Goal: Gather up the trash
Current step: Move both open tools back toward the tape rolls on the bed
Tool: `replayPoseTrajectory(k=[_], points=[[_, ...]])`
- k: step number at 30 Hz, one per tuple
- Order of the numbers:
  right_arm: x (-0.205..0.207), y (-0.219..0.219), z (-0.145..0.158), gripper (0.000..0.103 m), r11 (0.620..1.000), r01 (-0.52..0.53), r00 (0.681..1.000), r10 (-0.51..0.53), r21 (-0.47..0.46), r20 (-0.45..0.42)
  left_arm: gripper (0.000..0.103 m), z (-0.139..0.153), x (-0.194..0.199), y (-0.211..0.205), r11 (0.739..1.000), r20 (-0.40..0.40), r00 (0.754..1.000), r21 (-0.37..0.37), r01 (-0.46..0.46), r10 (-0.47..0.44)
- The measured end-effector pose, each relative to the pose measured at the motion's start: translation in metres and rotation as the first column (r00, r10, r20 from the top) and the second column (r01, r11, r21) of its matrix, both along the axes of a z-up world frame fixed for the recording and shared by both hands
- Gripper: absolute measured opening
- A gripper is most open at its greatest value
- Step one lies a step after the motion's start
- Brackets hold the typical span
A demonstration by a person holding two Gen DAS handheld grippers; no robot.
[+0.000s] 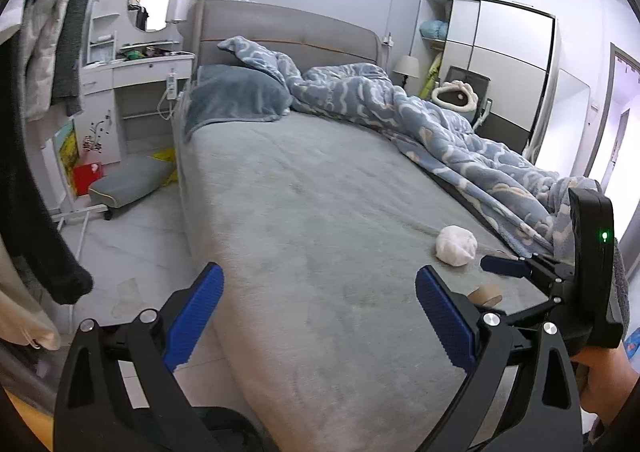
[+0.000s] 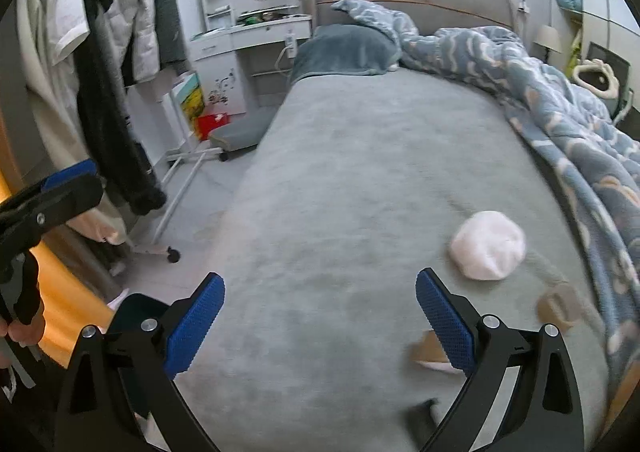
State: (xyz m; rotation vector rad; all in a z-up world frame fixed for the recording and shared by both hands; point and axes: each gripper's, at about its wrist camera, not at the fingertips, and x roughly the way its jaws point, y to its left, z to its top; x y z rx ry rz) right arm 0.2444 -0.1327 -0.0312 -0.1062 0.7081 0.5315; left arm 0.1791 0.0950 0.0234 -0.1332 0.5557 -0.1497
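Observation:
A crumpled white paper ball lies on the grey bed near its foot. Beside it sits a brown cardboard roll. A blurred tan and white scrap lies partly behind my right gripper's blue finger. My left gripper is open over the bed's foot corner, nothing between its jaws. My right gripper is open too, empty, left of the ball. In the left wrist view one of its blue fingers reaches in beside the ball and roll.
A blue patterned quilt is heaped along the bed's right side. Coats hang on a wheeled rack at left. A white vanity, a grey cushion and a red box stand beyond. A dark object sits by the foot.

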Motion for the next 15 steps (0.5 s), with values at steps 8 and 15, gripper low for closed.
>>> replayPoseTrajectory(k=[8, 15], points=[[0.023, -0.048, -0.007, 0.098, 0.998, 0.067, 0.998, -0.067, -0.018, -0.001, 0.098, -0.009, 0.025, -0.043, 0.998, -0.017, 0.998, -0.009, 0.066, -0.066], [0.039, -0.088, -0.014, 0.098, 0.993, 0.118, 0.993, -0.118, -0.021, -0.011, 0.098, -0.021, 0.040, -0.084, 0.991, -0.035, 0.990, -0.009, 0.136, -0.137]])
